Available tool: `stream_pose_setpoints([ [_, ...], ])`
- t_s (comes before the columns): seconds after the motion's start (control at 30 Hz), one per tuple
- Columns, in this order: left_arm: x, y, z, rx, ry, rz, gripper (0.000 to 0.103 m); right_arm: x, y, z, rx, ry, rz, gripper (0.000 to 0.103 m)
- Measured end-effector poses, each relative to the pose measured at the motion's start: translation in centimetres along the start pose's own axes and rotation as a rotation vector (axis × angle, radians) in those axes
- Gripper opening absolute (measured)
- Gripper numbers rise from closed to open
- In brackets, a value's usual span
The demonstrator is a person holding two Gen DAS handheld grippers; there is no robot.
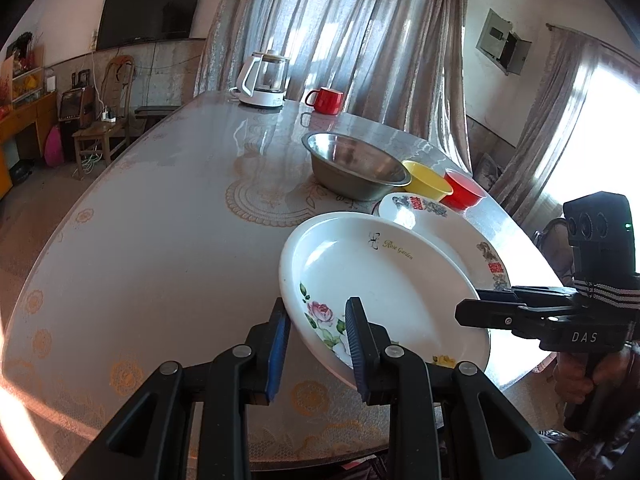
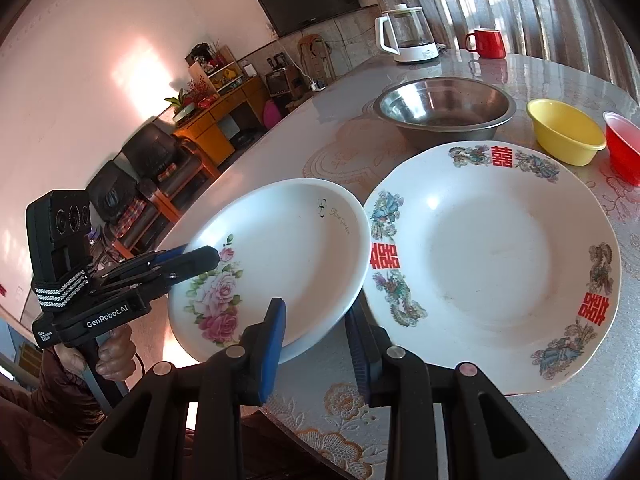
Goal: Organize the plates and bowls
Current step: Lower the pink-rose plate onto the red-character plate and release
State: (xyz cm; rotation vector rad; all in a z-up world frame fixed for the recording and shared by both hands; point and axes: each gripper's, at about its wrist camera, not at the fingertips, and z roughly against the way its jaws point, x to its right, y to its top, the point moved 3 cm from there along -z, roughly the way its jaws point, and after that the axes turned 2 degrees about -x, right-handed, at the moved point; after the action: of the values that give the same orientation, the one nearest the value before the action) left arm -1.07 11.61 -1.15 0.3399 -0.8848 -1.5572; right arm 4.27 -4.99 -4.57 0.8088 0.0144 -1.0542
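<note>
A white rose-pattern plate (image 1: 384,276) (image 2: 280,260) is held tilted above the table, beside a larger dragon-pattern plate (image 2: 492,256) (image 1: 452,232) that lies flat. My left gripper (image 1: 318,344) (image 2: 192,258) straddles the rose plate's near rim, one finger under it and one over it. My right gripper (image 2: 316,344) (image 1: 476,306) straddles the plate's other rim in the same way. A steel bowl (image 1: 354,170) (image 2: 444,112), a yellow bowl (image 1: 426,182) (image 2: 564,132) and a red bowl (image 1: 464,190) (image 2: 624,148) stand behind the plates.
The round table (image 1: 160,248) has a lace-print cover. A white kettle (image 1: 262,78) and a red mug (image 1: 325,101) stand at its far edge. A chair (image 1: 106,120) and cabinets are beyond the table on the left.
</note>
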Motion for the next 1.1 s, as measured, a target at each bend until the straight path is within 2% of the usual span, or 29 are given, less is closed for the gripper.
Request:
stream_pose_setpoints([
  [0.53, 5.3, 3.2, -3.2, 0.003, -0.056, -0.110, 0.028, 3.6, -0.3, 3.4, 0.076, -0.079, -0.108, 0.030],
  [0.7, 7.1, 3.8, -4.7, -0.018, -0.093, -0.129, 0.030, 5.6, -0.6, 4.5, 0.094, -0.101, -0.175, 0.030],
  [1.1, 9.8, 4.9, -8.2, -0.086, -0.126, -0.141, 0.031, 9.7, -0.8, 5.6, 0.116, -0.166, -0.290, 0.031],
])
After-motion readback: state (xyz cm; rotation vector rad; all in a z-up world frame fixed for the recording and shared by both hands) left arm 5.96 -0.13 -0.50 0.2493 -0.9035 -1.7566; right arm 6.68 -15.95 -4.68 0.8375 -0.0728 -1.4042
